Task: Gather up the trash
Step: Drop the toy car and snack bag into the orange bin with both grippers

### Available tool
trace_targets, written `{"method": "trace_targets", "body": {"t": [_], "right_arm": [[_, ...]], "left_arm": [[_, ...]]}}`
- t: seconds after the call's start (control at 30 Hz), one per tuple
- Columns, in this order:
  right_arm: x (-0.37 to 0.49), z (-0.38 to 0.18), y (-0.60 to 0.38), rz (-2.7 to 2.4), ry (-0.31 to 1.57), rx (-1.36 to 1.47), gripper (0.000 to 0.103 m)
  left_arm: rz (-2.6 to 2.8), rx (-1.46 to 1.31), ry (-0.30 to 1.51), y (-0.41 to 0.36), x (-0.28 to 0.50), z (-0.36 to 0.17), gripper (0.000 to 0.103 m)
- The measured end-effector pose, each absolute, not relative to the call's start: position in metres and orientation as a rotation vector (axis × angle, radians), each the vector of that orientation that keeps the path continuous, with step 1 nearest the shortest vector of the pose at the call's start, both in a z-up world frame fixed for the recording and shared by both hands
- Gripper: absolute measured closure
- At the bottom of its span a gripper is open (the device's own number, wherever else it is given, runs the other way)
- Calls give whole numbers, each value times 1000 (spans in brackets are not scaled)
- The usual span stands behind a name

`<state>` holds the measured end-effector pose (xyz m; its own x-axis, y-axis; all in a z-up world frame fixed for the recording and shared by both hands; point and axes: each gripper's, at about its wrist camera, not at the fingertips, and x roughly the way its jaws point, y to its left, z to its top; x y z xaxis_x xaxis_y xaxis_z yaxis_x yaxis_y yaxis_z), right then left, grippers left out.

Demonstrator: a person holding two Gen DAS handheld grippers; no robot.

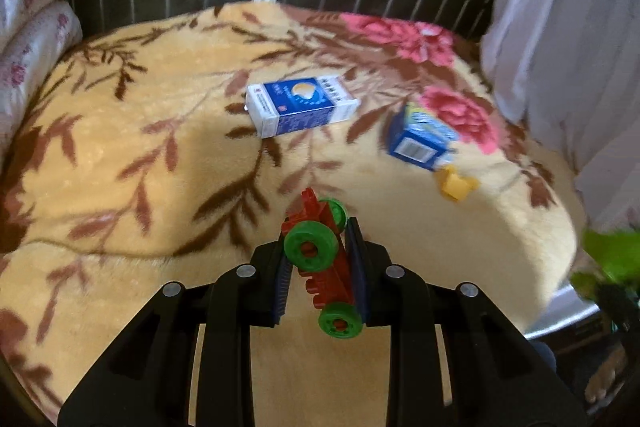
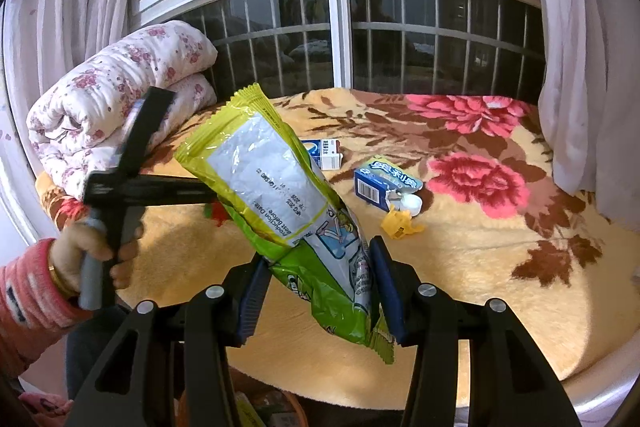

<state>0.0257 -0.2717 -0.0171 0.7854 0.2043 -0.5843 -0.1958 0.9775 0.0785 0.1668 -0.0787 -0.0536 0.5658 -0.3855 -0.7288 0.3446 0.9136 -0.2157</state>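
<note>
My left gripper (image 1: 318, 269) is shut on a red toy piece with green wheels (image 1: 320, 259), held just above the floral blanket (image 1: 120, 147). Beyond it lie a blue-and-white carton (image 1: 300, 105) on its side, a torn blue box (image 1: 420, 139) and a small yellow scrap (image 1: 456, 185). My right gripper (image 2: 316, 291) is shut on a green snack wrapper (image 2: 288, 195) that sticks up and to the left. In the right wrist view the torn blue box (image 2: 384, 183), the carton (image 2: 326, 153) and the yellow scrap (image 2: 398, 221) rest on the blanket behind the wrapper.
A rolled floral quilt (image 2: 116, 107) lies at the blanket's back left. A barred window (image 2: 340, 27) and pale curtains (image 2: 588, 87) stand behind. A hand in a pink sleeve (image 2: 28, 303) holds the left gripper's handle (image 2: 120, 187). The blanket's front edge (image 2: 520, 387) drops off below.
</note>
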Motion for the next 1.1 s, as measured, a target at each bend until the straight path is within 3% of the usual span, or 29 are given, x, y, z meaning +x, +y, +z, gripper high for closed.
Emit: {"method": "trace_targets", "body": {"t": [0.47, 1.1], "right_arm": [[-32, -37, -234, 266, 681, -44, 54], [-63, -117, -214, 300, 949, 32, 54]], "left_arm": [[-558, 30, 853, -48, 23, -49, 78], [-634, 175, 1142, -56, -40, -152, 78]]}}
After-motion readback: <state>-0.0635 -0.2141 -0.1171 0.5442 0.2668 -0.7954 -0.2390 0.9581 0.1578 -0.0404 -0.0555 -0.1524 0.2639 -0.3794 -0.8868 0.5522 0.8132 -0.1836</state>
